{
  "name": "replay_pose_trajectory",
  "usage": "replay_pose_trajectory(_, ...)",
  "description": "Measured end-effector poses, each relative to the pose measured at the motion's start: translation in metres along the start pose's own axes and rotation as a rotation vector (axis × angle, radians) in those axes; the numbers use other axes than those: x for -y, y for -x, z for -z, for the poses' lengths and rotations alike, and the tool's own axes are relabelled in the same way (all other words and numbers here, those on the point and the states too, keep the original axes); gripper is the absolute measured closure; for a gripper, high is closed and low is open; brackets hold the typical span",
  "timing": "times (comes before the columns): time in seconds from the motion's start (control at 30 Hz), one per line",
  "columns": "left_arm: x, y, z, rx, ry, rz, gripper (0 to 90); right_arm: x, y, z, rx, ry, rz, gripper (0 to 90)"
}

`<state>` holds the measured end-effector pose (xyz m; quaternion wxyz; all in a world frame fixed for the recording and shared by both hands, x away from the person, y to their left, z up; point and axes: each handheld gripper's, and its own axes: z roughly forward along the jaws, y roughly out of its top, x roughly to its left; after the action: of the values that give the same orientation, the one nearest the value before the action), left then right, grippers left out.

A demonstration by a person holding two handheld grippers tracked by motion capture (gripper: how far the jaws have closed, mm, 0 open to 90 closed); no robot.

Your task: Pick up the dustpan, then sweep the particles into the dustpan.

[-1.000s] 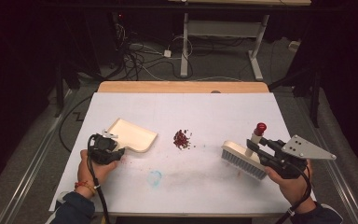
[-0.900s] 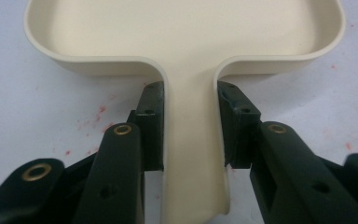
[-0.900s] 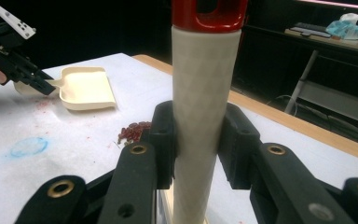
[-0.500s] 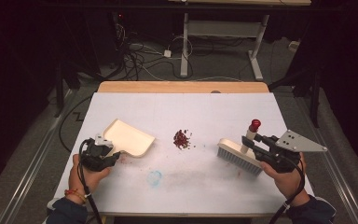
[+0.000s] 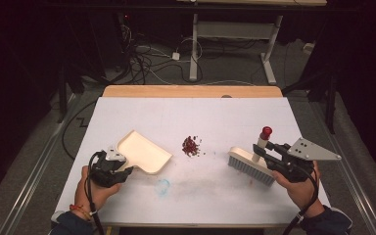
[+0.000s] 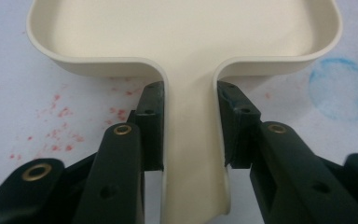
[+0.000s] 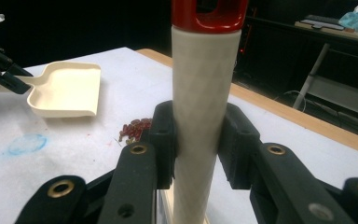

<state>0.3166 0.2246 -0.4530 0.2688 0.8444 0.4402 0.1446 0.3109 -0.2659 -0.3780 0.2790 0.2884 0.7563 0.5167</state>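
Cream plastic catches the eye first: a dustpan [image 5: 143, 152] lies flat on the white table [image 5: 191, 115] towards its left edge, its open mouth turned to the middle. The left gripper [image 5: 122, 172] pinches the pan's short handle, and in the left gripper view both jaws press flat against that handle's sides. Small red bits [image 5: 191, 145] sit in a loose heap near the table's centre, just beyond the pan's mouth. Towards the right edge a hand brush [image 5: 250, 164] rests with its grey bristles on the table, its pale handle rising to a red cap. The right gripper [image 5: 263, 151] is clamped on that handle, below the cap. A faint blue ring [image 5: 162, 186] marks the surface towards the near edge, between pan and brush.
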Motion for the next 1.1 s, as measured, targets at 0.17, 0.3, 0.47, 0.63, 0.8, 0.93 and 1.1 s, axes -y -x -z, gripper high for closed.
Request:
replay_pose_trajectory(0.17, 0.002, 0.005, 0.000, 0.023, -0.007, -0.023, 64.0, -0.001, 0.000, -0.003, 0.004, -0.001, -0.001, 69.6)
replay_pose_trajectory(0.3, 0.003, 0.008, -0.001, 0.033, -0.016, -0.026, 64.0, -0.003, 0.001, -0.008, 0.005, 0.001, -0.002, 69.6)
replay_pose_trajectory(0.47, 0.002, 0.012, -0.003, 0.039, -0.030, -0.052, 64.0, -0.006, 0.011, -0.031, 0.030, -0.004, -0.018, 69.6)
replay_pose_trajectory(0.63, -0.002, 0.019, -0.006, 0.068, -0.035, -0.091, 64.0, -0.019, 0.017, -0.059, 0.063, 0.019, -0.020, 69.6)
replay_pose_trajectory(0.8, -0.004, 0.024, -0.009, 0.081, -0.037, -0.105, 64.0, -0.027, 0.021, -0.084, 0.088, 0.032, -0.034, 69.6)
replay_pose_trajectory(0.93, -0.005, 0.027, -0.011, 0.091, -0.036, -0.116, 64.0, -0.037, 0.023, -0.114, 0.112, 0.030, -0.046, 69.6)
replay_pose_trajectory(1.1, -0.007, 0.031, -0.017, 0.103, -0.030, -0.112, 64.0, -0.046, 0.019, -0.145, 0.131, 0.023, -0.031, 69.6)
